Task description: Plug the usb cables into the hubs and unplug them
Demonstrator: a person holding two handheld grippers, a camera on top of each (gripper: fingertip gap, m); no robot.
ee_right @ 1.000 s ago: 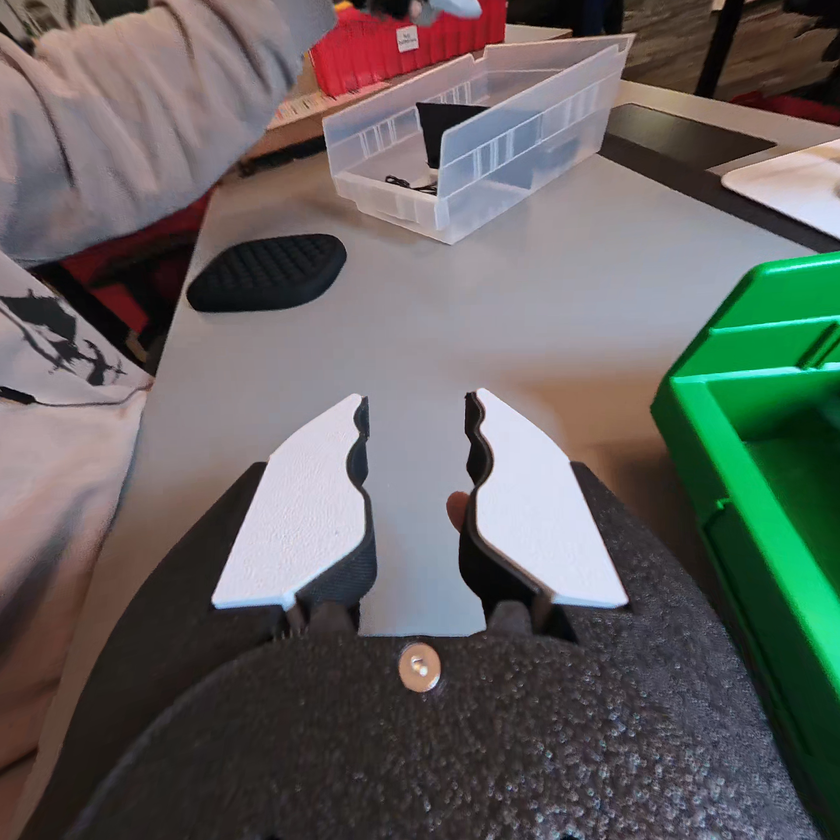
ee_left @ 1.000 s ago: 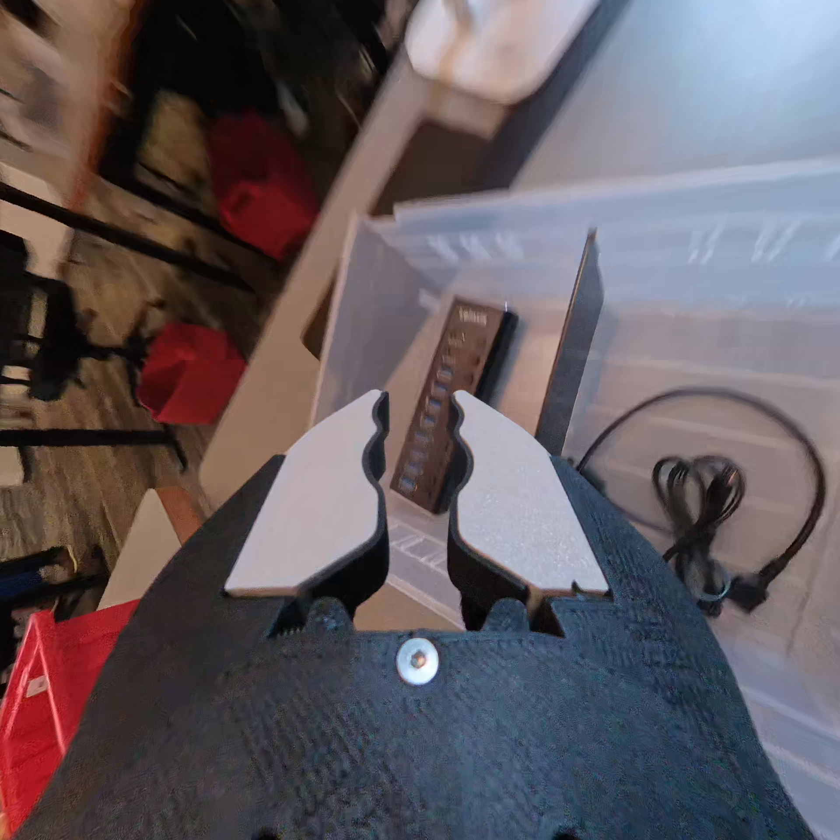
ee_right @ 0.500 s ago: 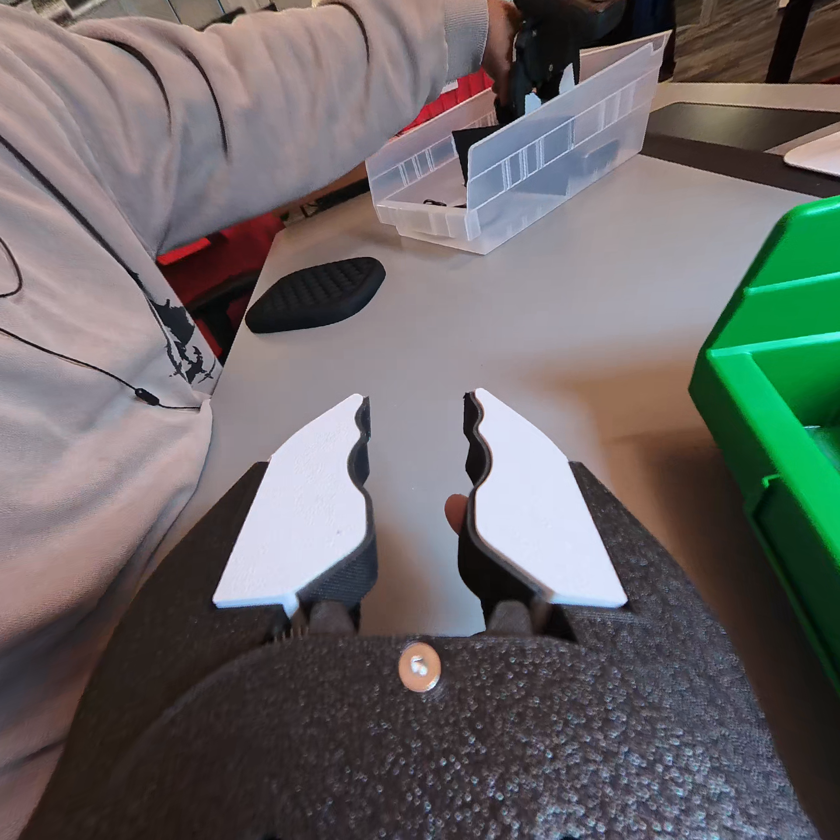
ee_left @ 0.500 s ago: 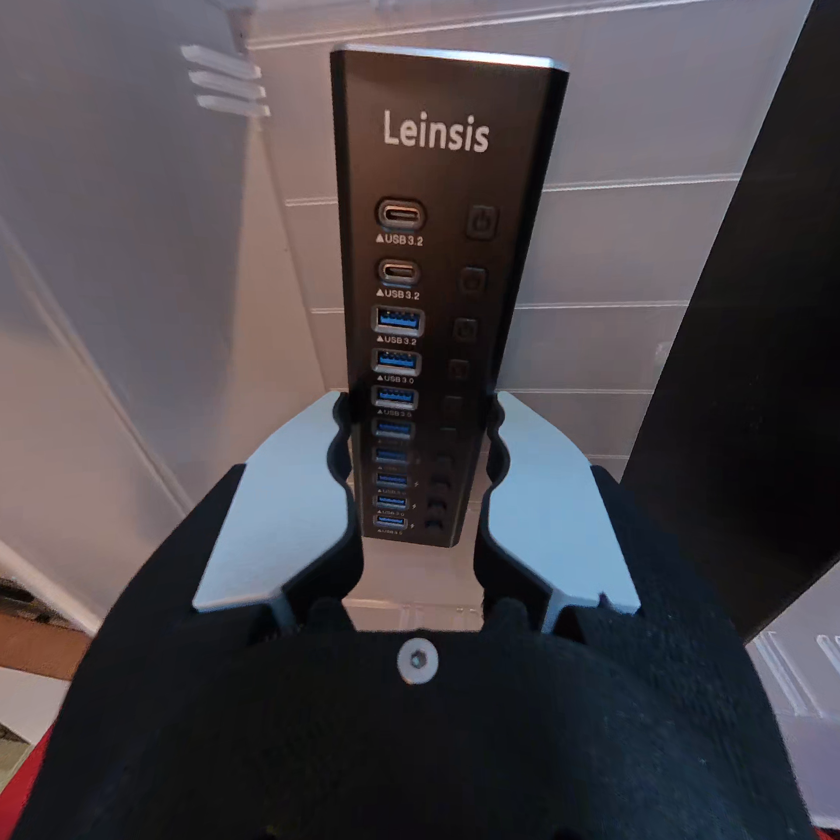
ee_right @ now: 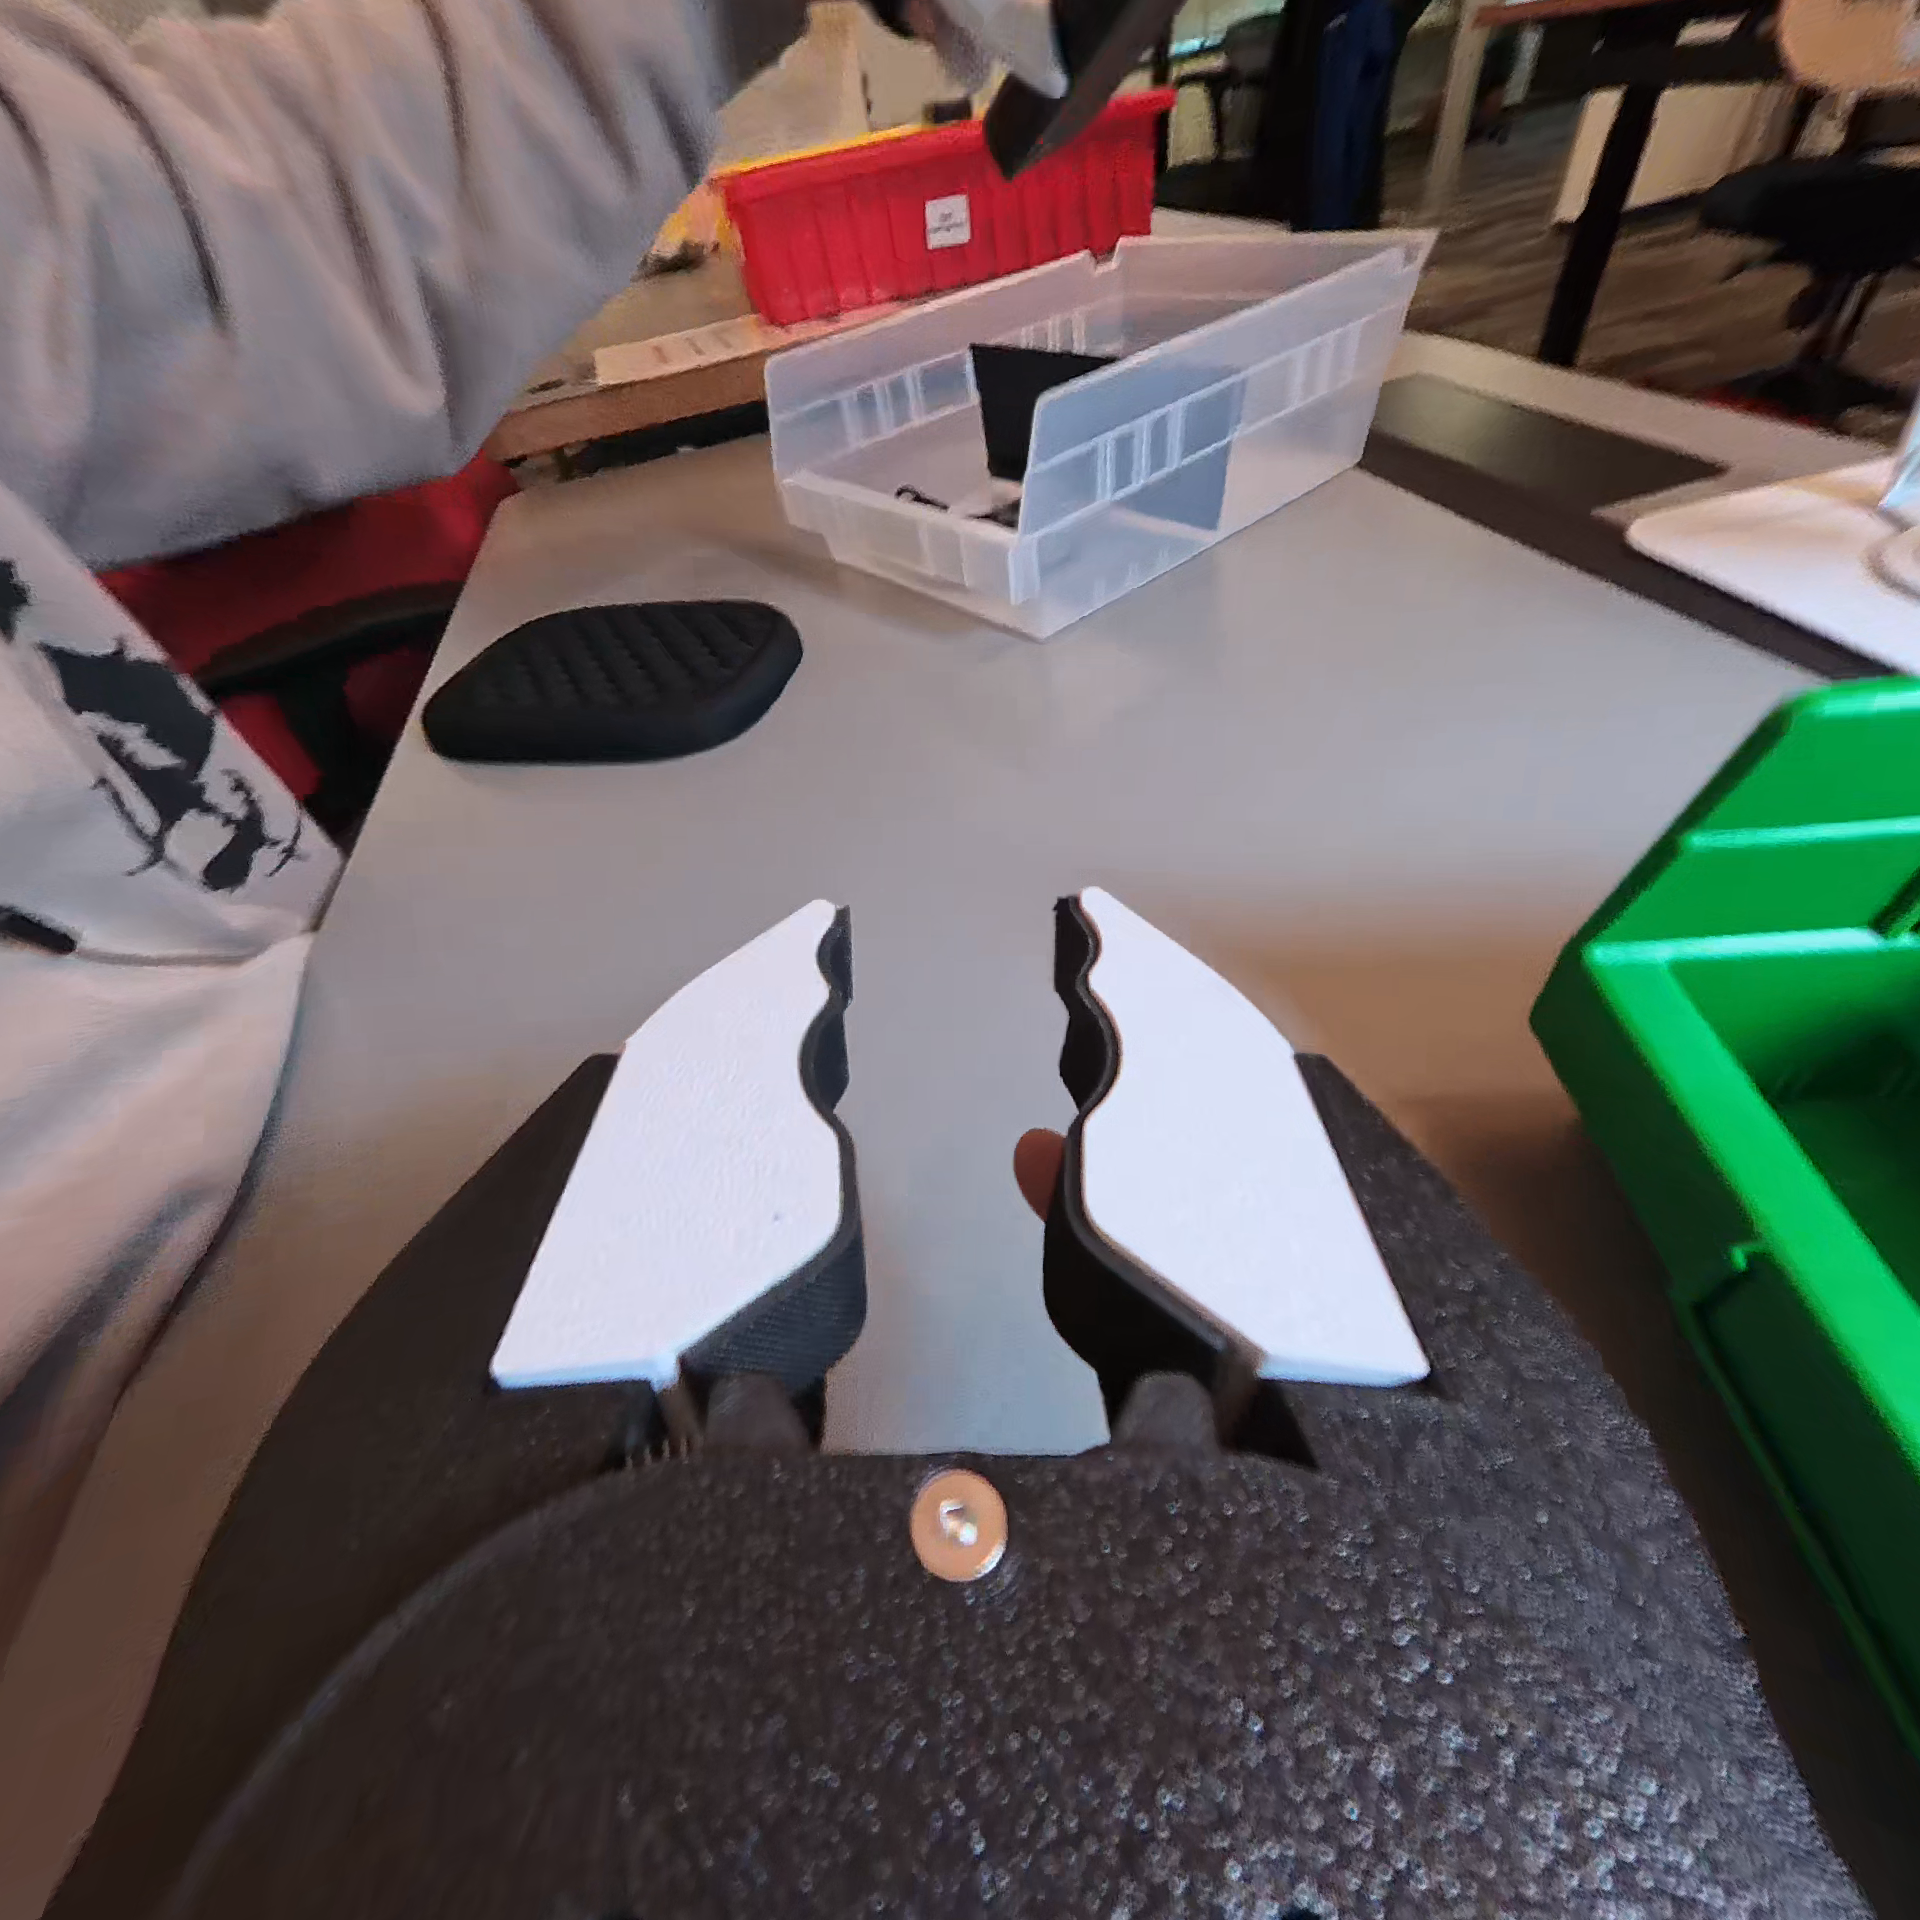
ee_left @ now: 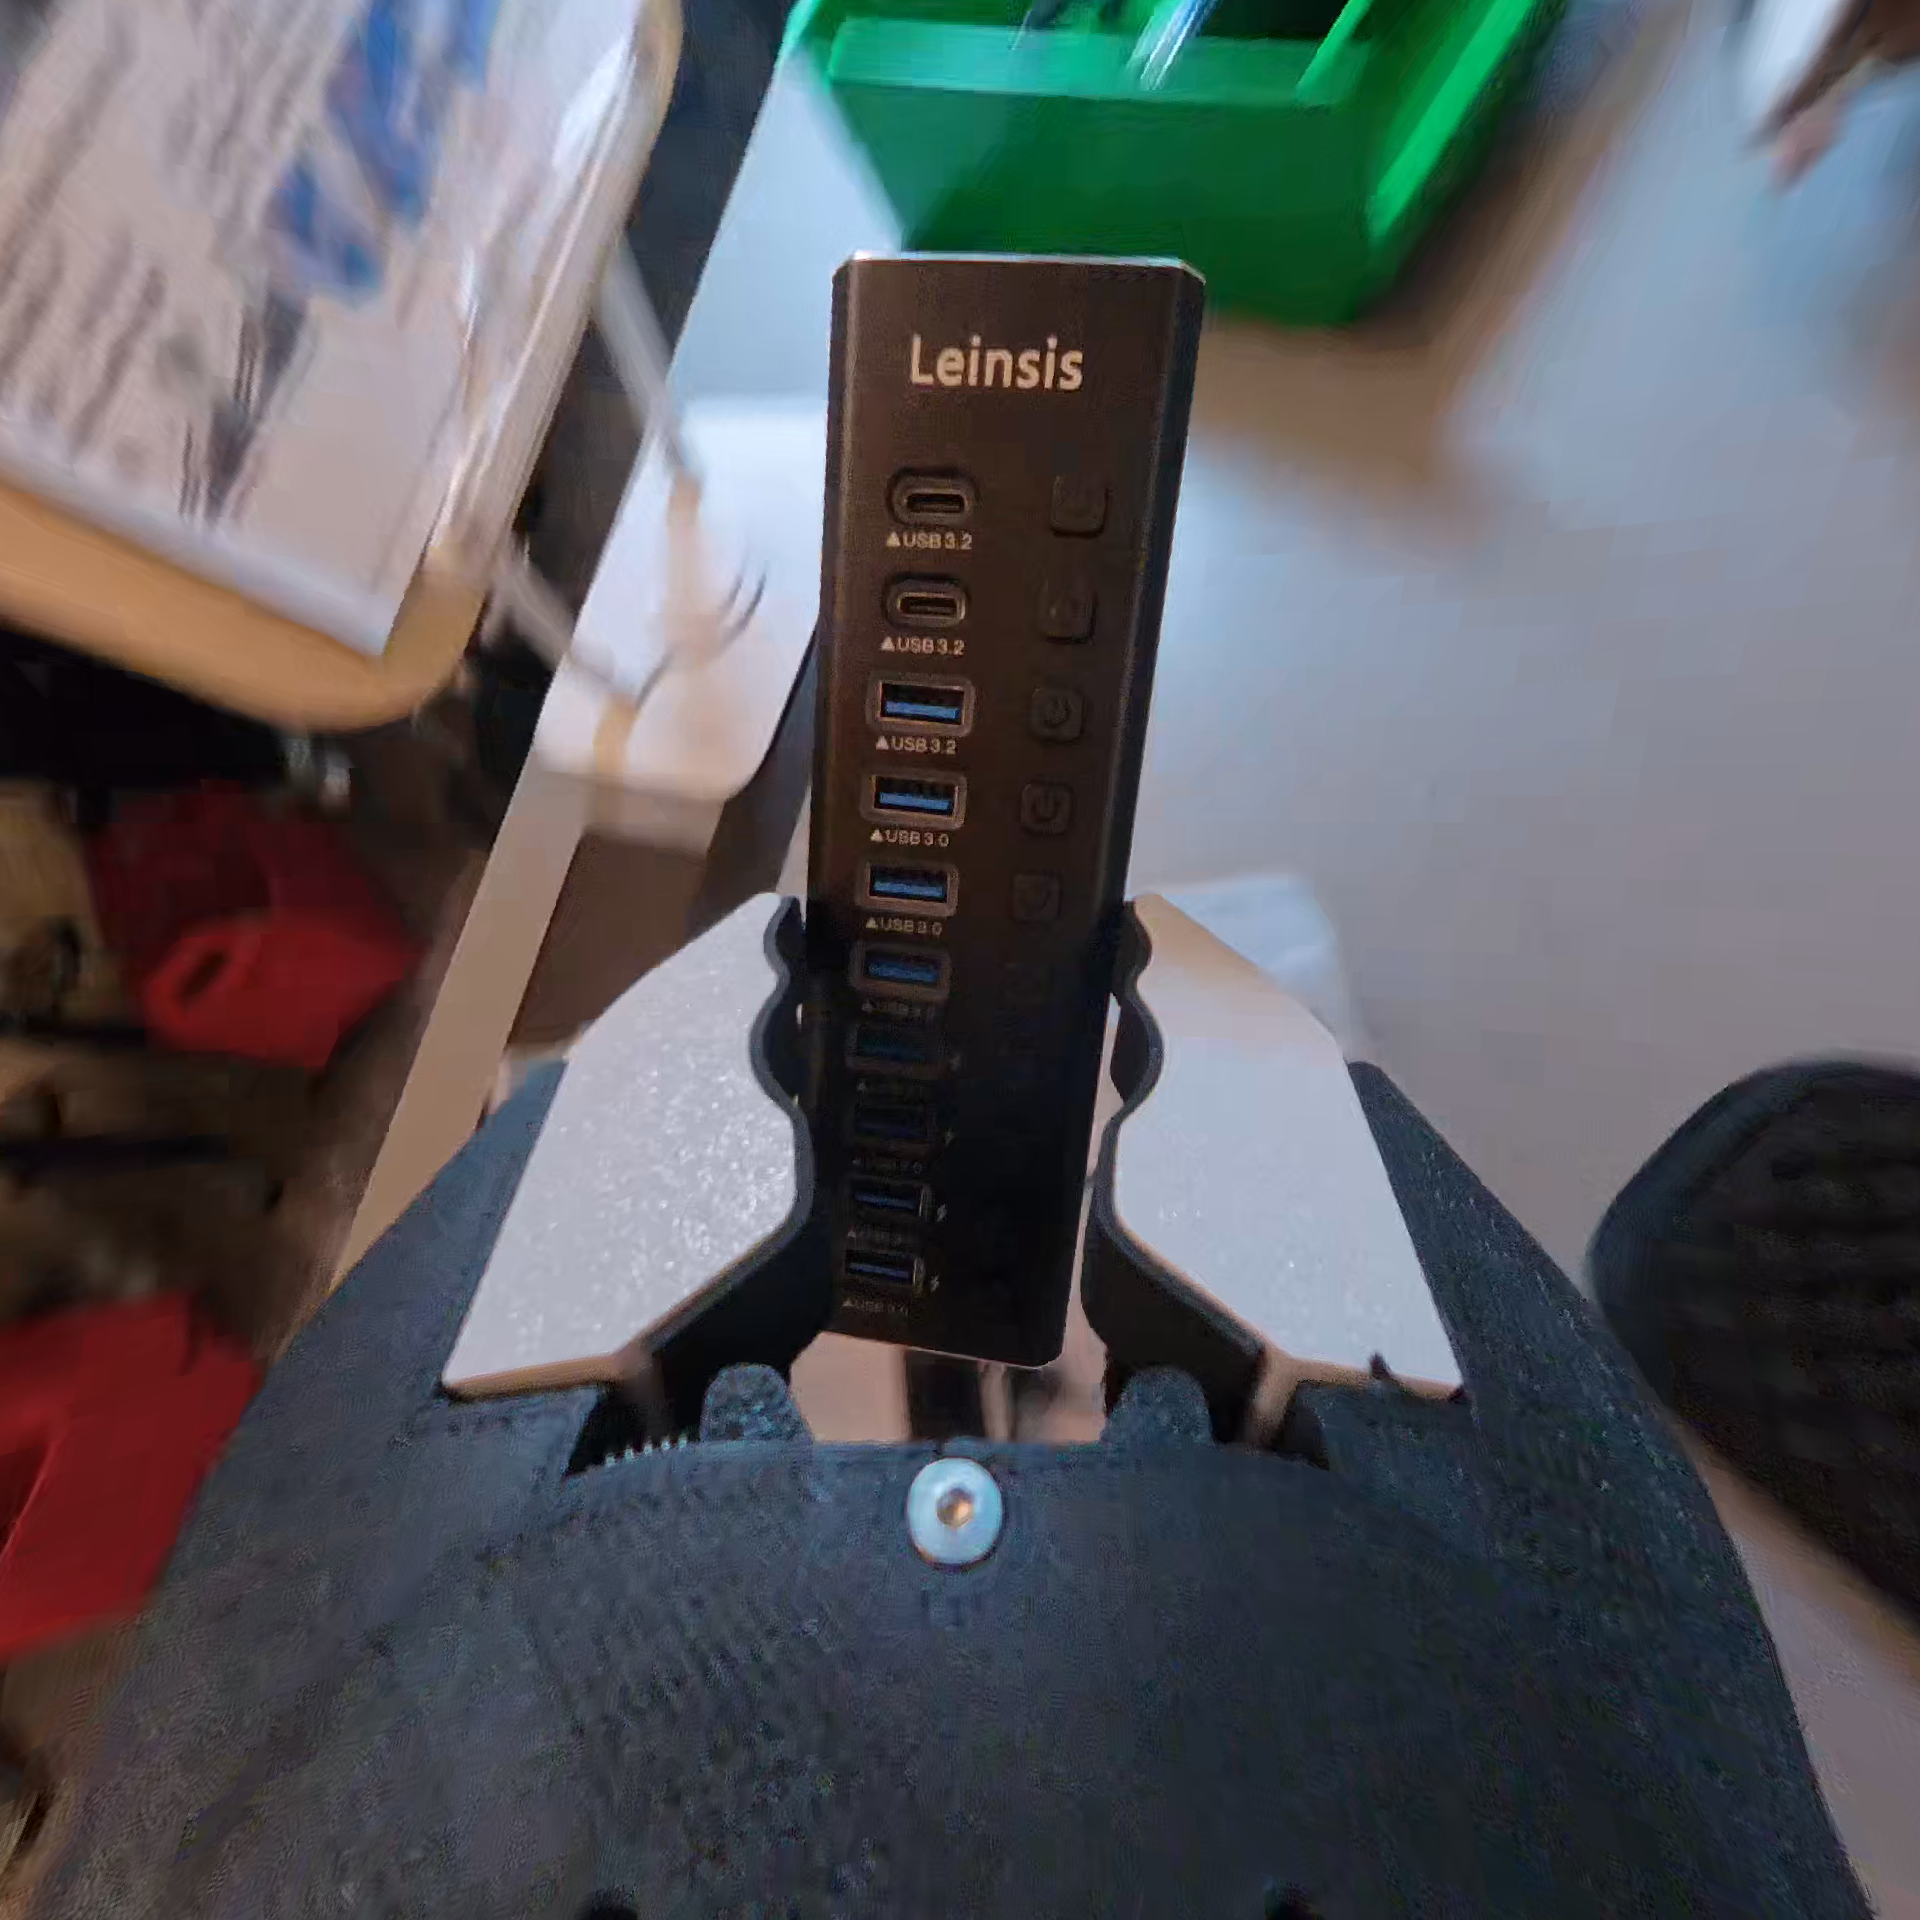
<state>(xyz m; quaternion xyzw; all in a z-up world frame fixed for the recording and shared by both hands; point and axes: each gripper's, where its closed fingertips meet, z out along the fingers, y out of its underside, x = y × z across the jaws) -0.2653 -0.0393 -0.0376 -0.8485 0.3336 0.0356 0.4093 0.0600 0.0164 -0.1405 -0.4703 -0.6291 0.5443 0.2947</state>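
- left wrist view: the left gripper (ee_left: 956,1049) has its fingers pressed against both long sides of a black usb hub (ee_left: 997,748), gripping its lower half. the hub sticks out forward past the fingertips, port face up toward the camera, a column of ports down one side and small buttons beside them.
- behind the hub lies a pale grey table (ee_left: 1507,727), much blurred. a green bin (ee_left: 1143,156) sits at its far end and a black ribbed pad (ee_left: 1787,1299) lies at the right.
- off the table's left edge the room is a smear: red shapes (ee_left: 260,966) low down and a light box or board (ee_left: 260,312) above them.
- right wrist view: the right gripper (ee_right: 951,935) hangs low over the bare grey table (ee_right: 1195,779) with its fingers parted and nothing between them.
- ahead sits a clear plastic bin (ee_right: 1091,436) with a dark divider, and black cables (ee_right: 966,504) lie in its near compartment. a red bin (ee_right: 935,218) stands behind it.
- the black ribbed pad (ee_right: 613,681) lies near the table's left edge and the green bin (ee_right: 1766,1039) is at the right.
- a person's grey sleeve (ee_right: 312,239) reaches across the upper left. desk legs and dark flooring show at the back.
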